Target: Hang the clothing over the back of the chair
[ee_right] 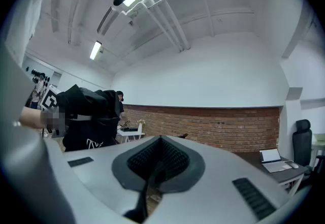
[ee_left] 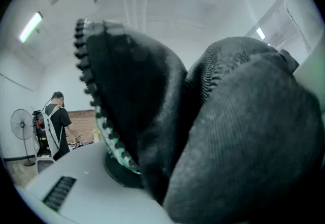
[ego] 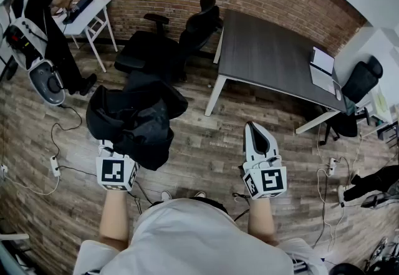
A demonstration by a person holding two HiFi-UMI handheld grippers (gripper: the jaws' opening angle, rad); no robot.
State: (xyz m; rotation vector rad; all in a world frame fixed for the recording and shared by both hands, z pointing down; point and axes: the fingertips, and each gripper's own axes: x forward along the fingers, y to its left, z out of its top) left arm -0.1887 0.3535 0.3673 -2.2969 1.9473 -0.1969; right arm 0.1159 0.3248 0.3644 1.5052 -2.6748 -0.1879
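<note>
A black jacket hangs bunched in front of me at the left, with my left gripper shut on its lower edge. In the left gripper view dark fabric and a zipper's teeth fill the space between the jaws. The same jacket shows at the left of the right gripper view. A black office chair stands beyond the jacket, near the brick wall. My right gripper is held level at the right, apart from the jacket, its jaws shut with nothing between them.
A grey table with a white laptop stands to the right of the chair. A second black chair is at the far right. A person stands by a small white table. Cables and a power strip lie on the wooden floor.
</note>
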